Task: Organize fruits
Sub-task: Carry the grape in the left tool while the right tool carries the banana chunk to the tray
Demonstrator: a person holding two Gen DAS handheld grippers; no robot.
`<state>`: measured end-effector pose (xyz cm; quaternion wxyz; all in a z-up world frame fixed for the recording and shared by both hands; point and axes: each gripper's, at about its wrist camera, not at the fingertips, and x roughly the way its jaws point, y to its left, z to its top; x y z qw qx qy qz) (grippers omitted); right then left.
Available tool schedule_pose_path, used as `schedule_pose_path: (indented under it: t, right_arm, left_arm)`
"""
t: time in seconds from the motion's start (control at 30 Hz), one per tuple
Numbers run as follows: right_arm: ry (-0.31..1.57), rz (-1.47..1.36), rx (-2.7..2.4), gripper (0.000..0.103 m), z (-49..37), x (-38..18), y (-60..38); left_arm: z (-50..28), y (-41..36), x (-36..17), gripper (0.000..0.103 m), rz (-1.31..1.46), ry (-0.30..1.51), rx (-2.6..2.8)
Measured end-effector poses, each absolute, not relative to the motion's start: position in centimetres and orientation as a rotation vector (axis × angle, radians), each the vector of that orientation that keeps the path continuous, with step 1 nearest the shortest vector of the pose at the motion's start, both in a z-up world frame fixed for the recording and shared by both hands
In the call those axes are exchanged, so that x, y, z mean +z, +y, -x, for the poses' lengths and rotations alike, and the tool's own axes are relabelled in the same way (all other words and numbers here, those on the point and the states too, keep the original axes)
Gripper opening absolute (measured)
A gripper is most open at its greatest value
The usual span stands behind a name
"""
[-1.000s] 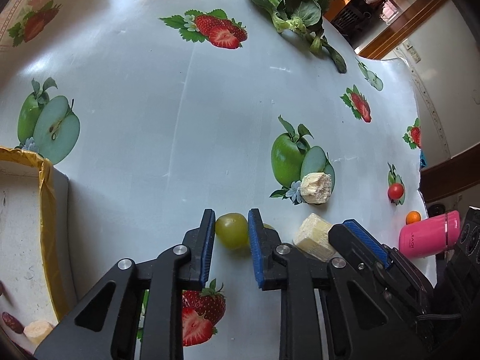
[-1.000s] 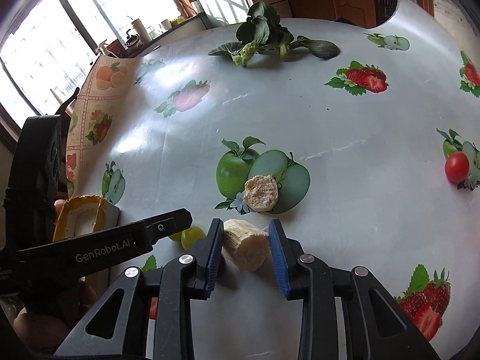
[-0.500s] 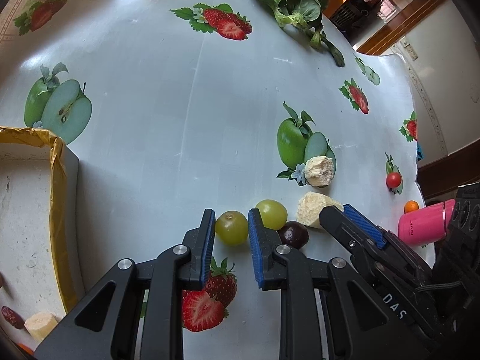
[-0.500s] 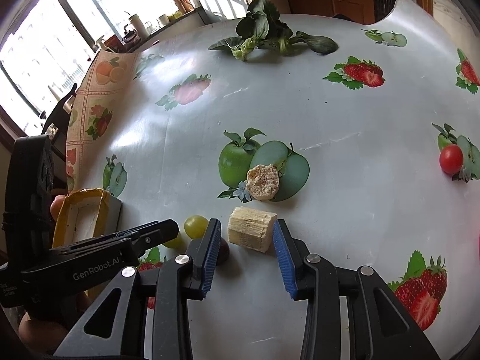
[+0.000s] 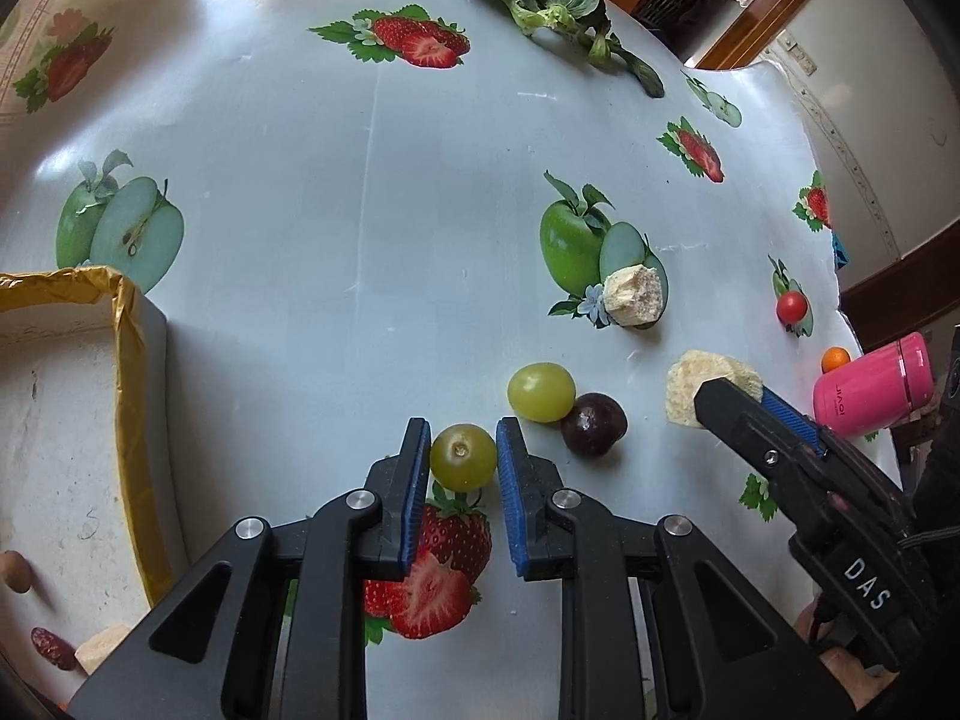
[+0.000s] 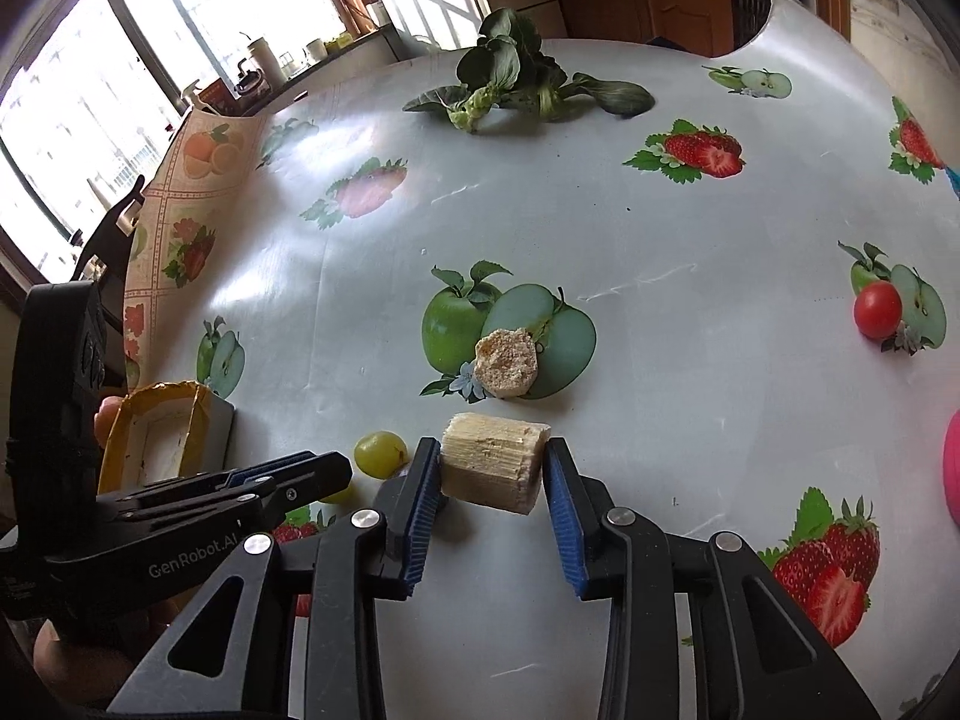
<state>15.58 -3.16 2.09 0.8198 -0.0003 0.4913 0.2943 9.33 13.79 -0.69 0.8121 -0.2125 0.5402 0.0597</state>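
Left tongs (image 5: 463,461) closed snugly around a green grape (image 5: 462,465), both blue pads touching its sides, low over the bench (image 5: 336,228) with its fruit-print cloth. Just right of it, a second green grape (image 5: 541,391) touching a dark grape (image 5: 594,423). Right tongs (image 6: 491,474) spread wide around a pale banana chunk (image 6: 493,462), left pad against it, right pad at its edge; firm grip or not, cannot tell. Beyond the chunk, another crumbly banana piece (image 6: 505,362) lying on a printed green apple. Further right, a cherry tomato (image 6: 877,309); in the left view, a small orange fruit (image 5: 834,358) beside a pink flask (image 5: 876,384). At far left, a foam box (image 5: 129,324) edged with yellow tape, with a few fruit pieces inside. Leafy greens (image 6: 516,84) at the far side of the bench.
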Motion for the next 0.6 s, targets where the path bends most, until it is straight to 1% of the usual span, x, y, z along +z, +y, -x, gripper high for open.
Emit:
schedule_pose_path:
  t: [0.6]
  right_arm:
    - [0.983, 0.019, 0.714, 0.035, -9.7, 7.0, -2.2]
  left_arm:
    - [-2.0, 15.2, 4.9, 0.020, 0.419, 1.085, 0.259]
